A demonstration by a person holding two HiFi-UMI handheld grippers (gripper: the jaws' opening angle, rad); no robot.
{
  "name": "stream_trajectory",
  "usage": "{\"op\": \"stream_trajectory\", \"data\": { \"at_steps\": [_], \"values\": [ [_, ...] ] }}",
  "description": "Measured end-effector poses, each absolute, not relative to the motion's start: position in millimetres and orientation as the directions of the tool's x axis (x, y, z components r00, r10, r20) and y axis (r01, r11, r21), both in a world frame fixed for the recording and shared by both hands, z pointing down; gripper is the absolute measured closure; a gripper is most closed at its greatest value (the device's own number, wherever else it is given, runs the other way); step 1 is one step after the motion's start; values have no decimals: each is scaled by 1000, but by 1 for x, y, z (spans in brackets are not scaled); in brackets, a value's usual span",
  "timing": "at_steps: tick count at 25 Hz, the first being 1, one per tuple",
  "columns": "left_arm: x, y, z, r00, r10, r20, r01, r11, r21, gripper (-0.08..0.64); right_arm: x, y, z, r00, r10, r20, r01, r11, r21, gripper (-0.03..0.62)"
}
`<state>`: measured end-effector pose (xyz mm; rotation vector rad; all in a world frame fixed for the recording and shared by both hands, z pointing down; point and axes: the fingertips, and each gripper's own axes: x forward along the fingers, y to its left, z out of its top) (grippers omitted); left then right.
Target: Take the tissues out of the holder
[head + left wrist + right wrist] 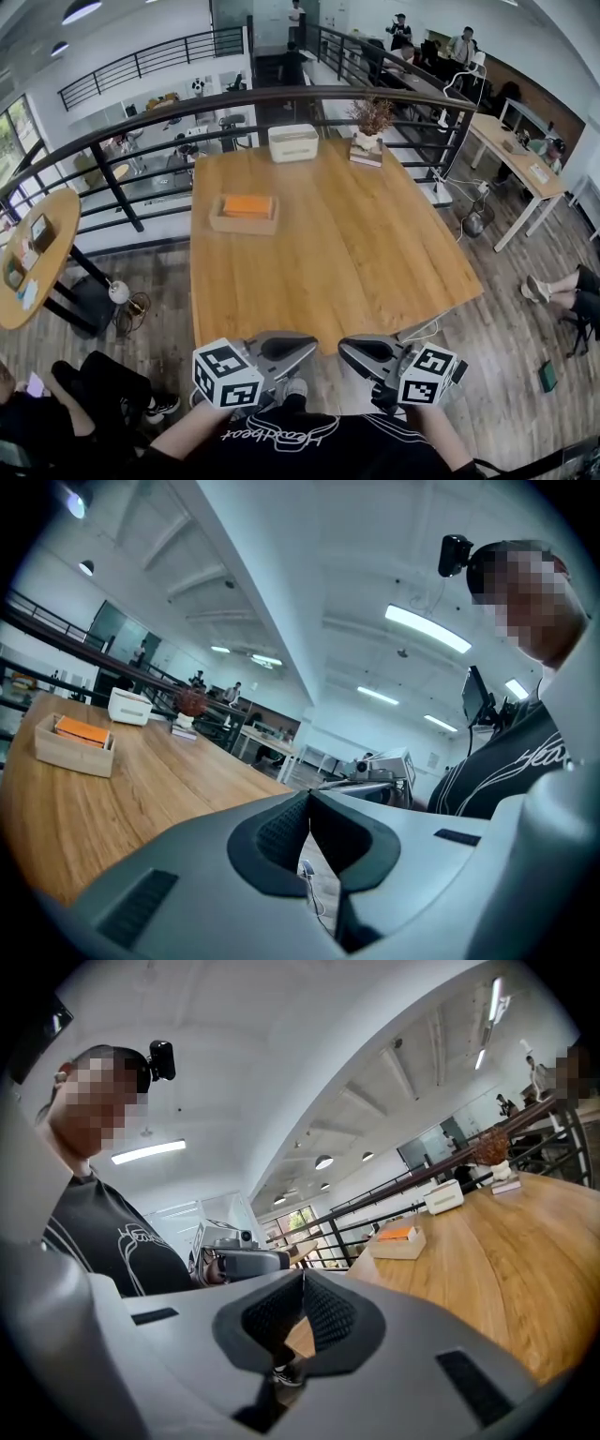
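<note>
A white lidded box (293, 142) stands at the far edge of the wooden table (375, 253). Nearer, left of the middle, lies a shallow wooden holder (246, 213) with a flat orange pack in it. Both grippers hang below the table's near edge, close to my body, tips turned toward each other. My left gripper (311, 345) is shut with nothing between its pads. My right gripper (344, 349) is likewise shut and empty. The left gripper view shows the left gripper (309, 799) and the holder (75, 742) far off; the right gripper view shows the right gripper (302, 1279) and the holder (398, 1239).
A potted dry plant (370, 127) on books stands at the table's far right. A dark railing (141, 117) runs behind the table. A round side table (37, 258) is at the left. A seated person's legs (562, 291) show at the right, another person (84, 394) bottom left.
</note>
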<state>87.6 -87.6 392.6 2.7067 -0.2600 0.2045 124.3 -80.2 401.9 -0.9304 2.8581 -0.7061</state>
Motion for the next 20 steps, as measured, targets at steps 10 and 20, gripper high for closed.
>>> {"op": "stream_trajectory", "data": {
  "at_steps": [10,20],
  "values": [
    [63,-223,379,961,-204,186,-261,-888,378,546,103,-212,390,-840,-536,85,-513,734,-445,574],
    [32,-320,386,950,-258,174,-306,-877,371,548,67,-314,399,-865,-491,102,-483,760,-435,575]
  ]
}}
